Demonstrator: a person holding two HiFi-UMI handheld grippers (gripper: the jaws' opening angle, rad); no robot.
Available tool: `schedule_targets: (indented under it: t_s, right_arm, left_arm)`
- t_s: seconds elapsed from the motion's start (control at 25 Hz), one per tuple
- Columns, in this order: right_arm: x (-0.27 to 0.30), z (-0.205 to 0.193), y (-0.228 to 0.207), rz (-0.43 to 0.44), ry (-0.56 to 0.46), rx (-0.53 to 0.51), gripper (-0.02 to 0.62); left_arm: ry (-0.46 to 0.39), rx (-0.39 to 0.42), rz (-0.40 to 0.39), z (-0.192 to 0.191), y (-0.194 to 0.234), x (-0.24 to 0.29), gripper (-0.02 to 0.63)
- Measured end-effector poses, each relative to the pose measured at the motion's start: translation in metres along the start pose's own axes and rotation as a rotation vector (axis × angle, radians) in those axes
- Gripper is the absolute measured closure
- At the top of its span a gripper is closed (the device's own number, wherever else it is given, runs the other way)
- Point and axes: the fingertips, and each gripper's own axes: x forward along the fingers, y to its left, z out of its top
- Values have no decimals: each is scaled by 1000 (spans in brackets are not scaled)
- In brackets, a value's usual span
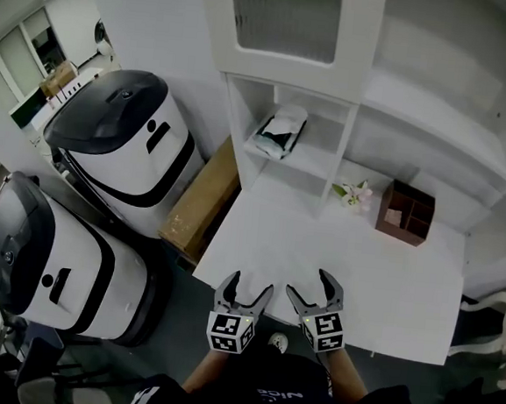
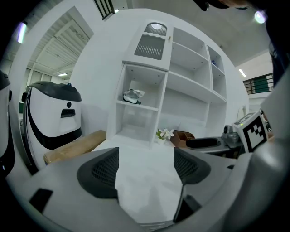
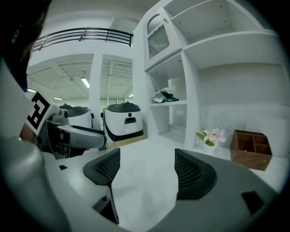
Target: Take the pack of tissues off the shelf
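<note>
The pack of tissues [image 1: 279, 131], white with a dark green patch, lies on the middle board of the narrow left column of the white shelf unit [image 1: 243, 117]; it also shows as the pack [image 2: 133, 95] and the pack [image 3: 165, 96] in the gripper views. My left gripper [image 1: 248, 284] and right gripper [image 1: 309, 285] hang side by side over the near edge of the white table [image 1: 403, 298], far short of the shelf. Both stand open with nothing between their fingers. Through the open left gripper [image 2: 146, 165] and the open right gripper [image 3: 146, 169] only bare tabletop shows.
A small pot of pale flowers [image 1: 352, 195] and a brown wooden box with compartments [image 1: 405, 212] stand on the table by the shelf. Two large white-and-black machines [image 1: 117, 145] and a long cardboard box [image 1: 202, 199] stand left of the table.
</note>
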Motion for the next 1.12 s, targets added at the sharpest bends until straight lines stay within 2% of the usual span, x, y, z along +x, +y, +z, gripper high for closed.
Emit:
schedule_targets:
  t_s: [0.28, 0.44, 0.8, 0.96, 1.12]
  right_arm:
    - [10, 48, -14, 23, -67, -22, 227]
    - [18, 91, -19, 41, -155, -16, 227]
    - [57, 186, -26, 38, -277, -130, 255]
    - [77, 216, -33, -1, -280, -175, 256]
    - [105, 235, -44, -10, -266, -159, 264]
  left_arm:
    - [-43, -13, 25, 24, 8, 16, 229]
    - [-64, -19, 11, 40, 14, 22, 229]
    - [-63, 22, 1, 68, 42, 33, 229]
    - [-63, 18, 3, 73, 55, 35, 229]
    - [-61, 13, 1, 73, 65, 39, 229]
